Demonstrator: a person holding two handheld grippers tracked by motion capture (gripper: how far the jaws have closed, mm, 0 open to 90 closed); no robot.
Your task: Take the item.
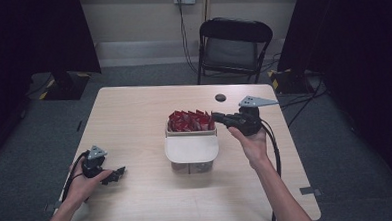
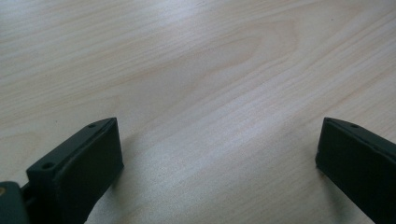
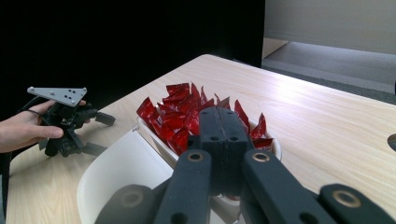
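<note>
A white container [image 1: 192, 151] stands at the middle of the table, its rear part packed with red packets [image 1: 189, 121]. My right gripper [image 1: 215, 115] hovers at the container's rear right corner, pointing left over the packets. In the right gripper view its jaws are pressed together, shut [image 3: 223, 123], just above the red packets [image 3: 175, 114] and the container's white rim [image 3: 119, 170]; nothing shows between them. My left gripper [image 1: 119, 172] rests low on the table at the front left, open. Its jaws stand wide apart [image 2: 219, 125] over bare wood.
A small black round spot [image 1: 220, 97] lies on the light wooden table [image 1: 134, 113] behind the container. A black folding chair [image 1: 233, 44] stands beyond the far edge, with black curtains at both sides. The left hand and its open gripper [image 3: 100, 134] appear in the right gripper view.
</note>
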